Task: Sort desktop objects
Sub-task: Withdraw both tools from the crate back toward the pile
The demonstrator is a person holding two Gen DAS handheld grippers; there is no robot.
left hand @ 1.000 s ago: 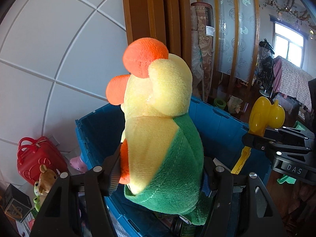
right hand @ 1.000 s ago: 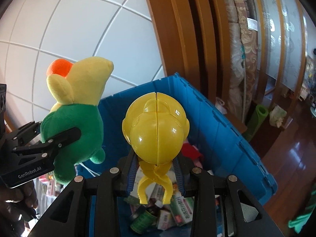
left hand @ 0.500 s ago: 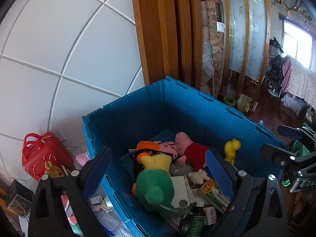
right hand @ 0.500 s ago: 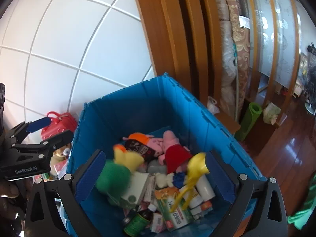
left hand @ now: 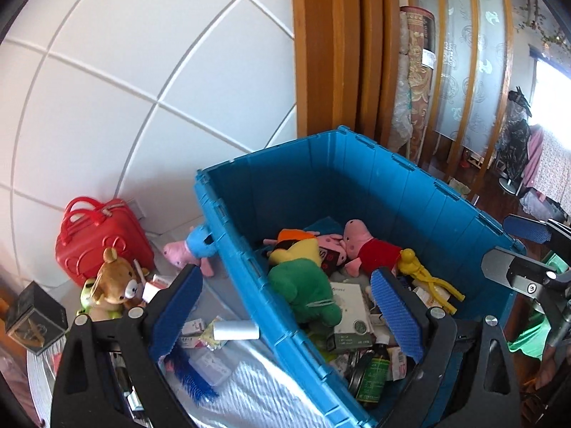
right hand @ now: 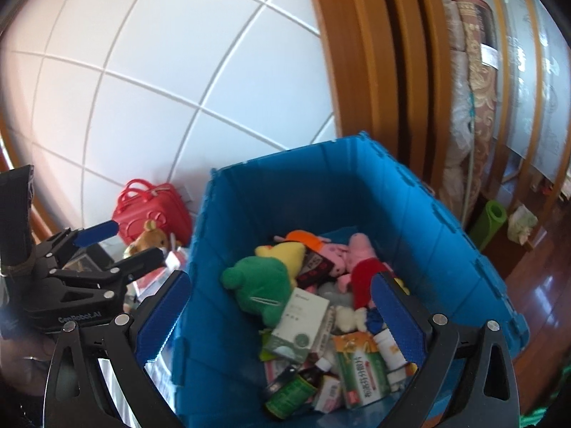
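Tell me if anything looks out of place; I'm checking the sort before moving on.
One thing: a pink pig plush in blue lies outside the blue crate, against its outer wall, while similar plush toys, like the pig in red, lie inside.

Home living room, wooden floor point(right hand: 535, 285), rolled carpet point(left hand: 417, 82), red suitcase point(left hand: 100, 239)

Two handheld grippers, both spread wide with nothing between their fingers.

The left gripper point(left hand: 285, 312) and right gripper point(right hand: 282, 321) angle downward side by side, blue pads facing inward.
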